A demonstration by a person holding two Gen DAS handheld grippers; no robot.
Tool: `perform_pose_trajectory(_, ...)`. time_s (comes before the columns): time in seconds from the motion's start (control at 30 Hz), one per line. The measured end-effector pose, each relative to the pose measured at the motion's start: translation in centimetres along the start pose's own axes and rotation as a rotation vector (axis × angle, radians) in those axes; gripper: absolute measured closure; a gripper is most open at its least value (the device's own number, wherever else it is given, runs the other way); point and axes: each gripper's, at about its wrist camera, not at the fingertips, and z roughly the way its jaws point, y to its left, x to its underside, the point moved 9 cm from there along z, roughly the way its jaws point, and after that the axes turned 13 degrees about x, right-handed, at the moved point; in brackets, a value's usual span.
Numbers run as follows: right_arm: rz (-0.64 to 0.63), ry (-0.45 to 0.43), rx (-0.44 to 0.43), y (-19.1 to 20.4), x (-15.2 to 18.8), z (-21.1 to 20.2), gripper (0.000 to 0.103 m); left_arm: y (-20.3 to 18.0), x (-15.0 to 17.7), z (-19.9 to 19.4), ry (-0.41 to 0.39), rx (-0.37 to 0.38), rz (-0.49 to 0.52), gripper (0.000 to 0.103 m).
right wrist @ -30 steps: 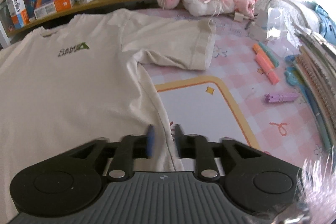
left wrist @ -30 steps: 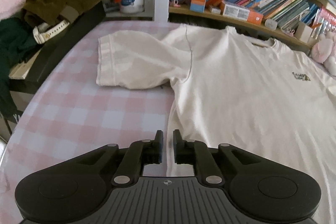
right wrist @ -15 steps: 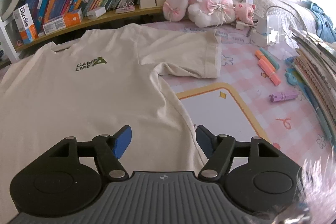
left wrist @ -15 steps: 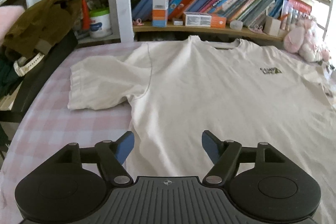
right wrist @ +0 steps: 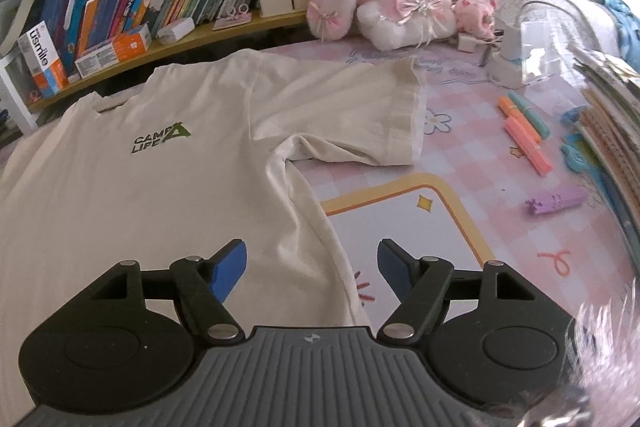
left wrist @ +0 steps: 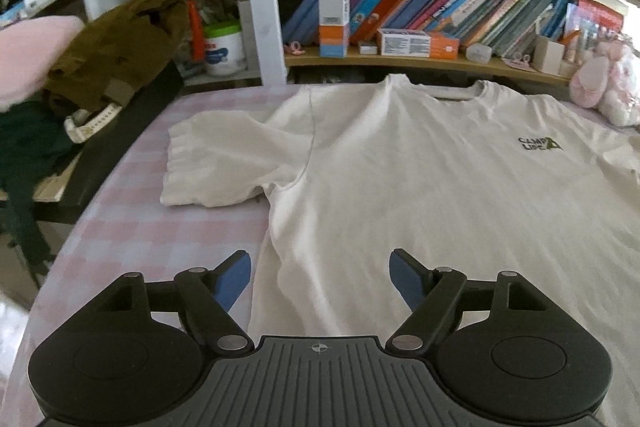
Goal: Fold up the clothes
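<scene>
A cream T-shirt [left wrist: 420, 187] with a green chest logo lies flat, front up, on the pink checked tablecloth; it also shows in the right wrist view [right wrist: 140, 195]. Its left sleeve [left wrist: 224, 163] and right sleeve [right wrist: 360, 119] are spread out. My left gripper [left wrist: 320, 279] is open and empty, raised over the shirt's left side edge near the hem. My right gripper [right wrist: 312, 269] is open and empty, raised over the shirt's right side edge.
A bookshelf [left wrist: 420, 23] runs along the back. Olive and dark clothes [left wrist: 116, 51] are piled at the left. Plush toys [right wrist: 396, 3], highlighter pens [right wrist: 524, 135], a purple clip [right wrist: 556, 201] and stacked books [right wrist: 612, 131] lie at the right. A yellow-bordered mat [right wrist: 412, 227] lies beside the shirt.
Both grippers were shut at the shirt's side edges a second ago. Both have opened, let go of the cloth, and lifted back and up.
</scene>
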Motion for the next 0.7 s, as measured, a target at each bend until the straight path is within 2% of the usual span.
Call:
perform_pose_trajectory(0.13, -0.025, 0.011, -0.048, -0.8, -0.6, 1.1, 0.03, -2.0, -0.4, -0.6, 0.004, -0.045, -0.009, 0.023)
perform_pose_trajectory(0.33, -0.033, 0.052, -0.156, -2.1, -1.6, 3.0, 0.03, -6.4, -0.9, -1.1, -0.003, -0.095, -0.024, 0.015)
perform_pose_trajectory(0.53, 0.034, 0.126, -0.264, -4.2, -2.4, 4.6, 0.03, -10.6, -0.4, 0.3, 0.028, -0.094, -0.051, 0.014)
perform_pose_trajectory(0.7, 0.113, 0.165, -0.302, -6.0, -3.1, 5.7, 0.032, -14.1, -0.1, 2.4, 0.07, -0.037, -0.047, 0.014)
